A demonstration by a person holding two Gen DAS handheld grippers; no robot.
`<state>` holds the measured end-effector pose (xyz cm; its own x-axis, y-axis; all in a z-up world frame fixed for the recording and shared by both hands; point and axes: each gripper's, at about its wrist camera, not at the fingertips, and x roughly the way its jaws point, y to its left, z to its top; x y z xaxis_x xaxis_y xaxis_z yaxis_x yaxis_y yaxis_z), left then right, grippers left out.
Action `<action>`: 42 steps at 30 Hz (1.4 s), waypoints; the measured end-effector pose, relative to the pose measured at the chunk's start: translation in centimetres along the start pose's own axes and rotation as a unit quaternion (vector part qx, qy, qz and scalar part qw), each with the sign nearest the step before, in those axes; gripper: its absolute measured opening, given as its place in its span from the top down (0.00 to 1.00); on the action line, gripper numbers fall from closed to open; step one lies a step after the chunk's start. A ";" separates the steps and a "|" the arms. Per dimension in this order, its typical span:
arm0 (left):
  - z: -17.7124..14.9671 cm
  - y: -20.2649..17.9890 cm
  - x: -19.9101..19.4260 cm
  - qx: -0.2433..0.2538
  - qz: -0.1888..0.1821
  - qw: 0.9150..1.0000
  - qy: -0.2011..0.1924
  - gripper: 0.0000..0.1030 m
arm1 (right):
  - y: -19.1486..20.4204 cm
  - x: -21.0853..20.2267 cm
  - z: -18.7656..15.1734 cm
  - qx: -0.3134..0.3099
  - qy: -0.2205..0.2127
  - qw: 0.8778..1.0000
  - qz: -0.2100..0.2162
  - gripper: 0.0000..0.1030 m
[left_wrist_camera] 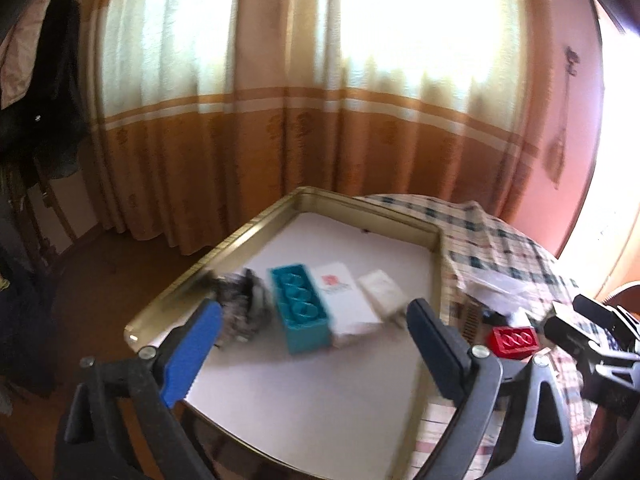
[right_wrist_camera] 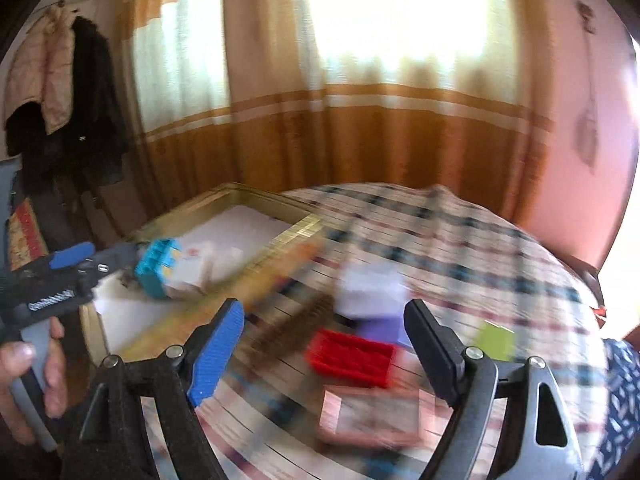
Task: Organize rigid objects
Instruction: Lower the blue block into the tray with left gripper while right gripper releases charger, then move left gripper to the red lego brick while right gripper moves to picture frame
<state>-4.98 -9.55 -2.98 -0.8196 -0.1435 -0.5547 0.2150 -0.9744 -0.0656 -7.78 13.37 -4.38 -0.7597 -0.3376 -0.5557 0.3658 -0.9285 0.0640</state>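
Note:
A gold-rimmed tray (left_wrist_camera: 224,240) with a white floor holds a teal brick (left_wrist_camera: 300,312), a white box with a red mark (left_wrist_camera: 344,300), a smaller white box (left_wrist_camera: 384,290) and a dark blurred object (left_wrist_camera: 240,300). My left gripper (left_wrist_camera: 316,344) is open and empty above the tray's near part. A red brick (left_wrist_camera: 514,342) lies on the checked cloth to the right of the tray. In the right wrist view, my right gripper (right_wrist_camera: 324,340) is open and empty above the red brick (right_wrist_camera: 352,356). The tray (right_wrist_camera: 296,232) and teal brick (right_wrist_camera: 154,268) show at left.
On the checked tablecloth (right_wrist_camera: 460,240) lie a pink box (right_wrist_camera: 372,416), a purple and white object (right_wrist_camera: 372,304), a green piece (right_wrist_camera: 496,340) and a brown brush-like thing (right_wrist_camera: 296,320). Curtains (left_wrist_camera: 280,140) hang behind the table. The right wrist view is blurred.

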 end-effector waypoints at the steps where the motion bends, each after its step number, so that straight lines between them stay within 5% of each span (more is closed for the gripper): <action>1: -0.2 -0.8 -0.2 0.009 -0.006 1.000 0.000 0.08 | -0.8 0.0 -0.3 0.003 0.007 1.000 -0.006 0.18; 10: -1.7 -5.0 -0.6 0.056 -0.030 0.998 0.008 0.08 | -2.5 1.0 -2.1 0.015 0.053 0.998 -0.013 0.18; 30: -2.6 -7.4 -0.2 0.082 -0.046 0.995 0.019 0.07 | -0.9 4.5 -3.2 -0.016 0.154 0.988 -0.013 0.14; 33: -2.7 -8.1 0.0 0.093 -0.049 0.994 0.021 0.07 | -1.2 4.6 -3.2 -0.008 0.155 0.988 -0.007 0.23; 42: -2.6 -11.0 0.4 0.119 -0.064 0.991 0.027 0.07 | -3.1 1.7 -2.5 0.018 0.091 0.995 -0.043 0.23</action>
<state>-6.32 1.57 -4.60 -0.8016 -0.0138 -0.5977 -0.0246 -0.9981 0.0560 -8.83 16.04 -7.59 -0.6766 -0.2270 -0.7005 0.2822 -0.9586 0.0381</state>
